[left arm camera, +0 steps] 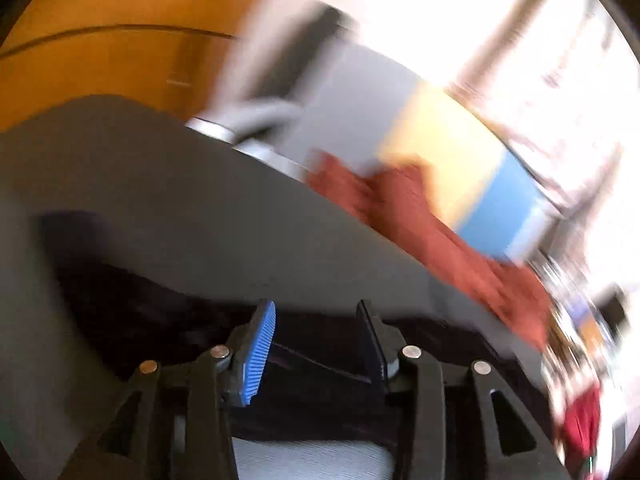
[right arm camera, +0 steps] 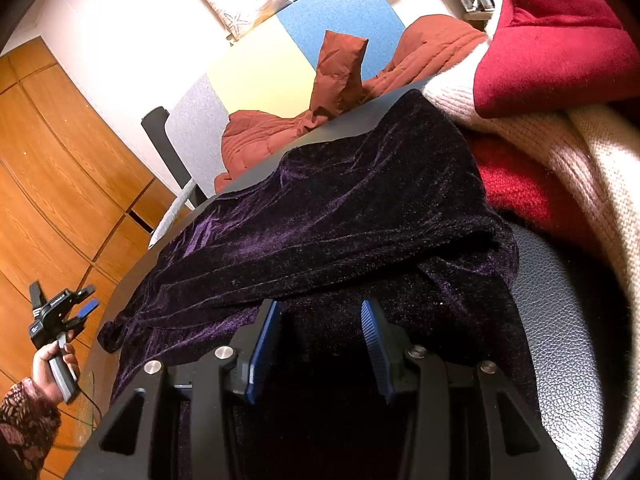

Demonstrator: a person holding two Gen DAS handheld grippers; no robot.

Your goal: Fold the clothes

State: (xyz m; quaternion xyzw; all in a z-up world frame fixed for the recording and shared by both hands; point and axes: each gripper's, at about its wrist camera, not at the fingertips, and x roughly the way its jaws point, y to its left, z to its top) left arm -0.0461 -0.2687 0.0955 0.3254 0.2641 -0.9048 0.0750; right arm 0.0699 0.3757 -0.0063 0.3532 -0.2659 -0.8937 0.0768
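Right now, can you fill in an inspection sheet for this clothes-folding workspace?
Surface: dark round table, mostly covered.
Job's things: dark purple velvet garment spread across the table, partly folded over itself.
Clutter: red garment and cream knit piled at right; rust quilted jacket on the chair behind.
Grippers: right gripper over the velvet, fingers apart, nothing pinched; left gripper held off the table's left edge, fingers apart, empty.
Cables: thin cable below the left hand.
Surroundings: wooden cabinets, white wall, blue-and-yellow chair.
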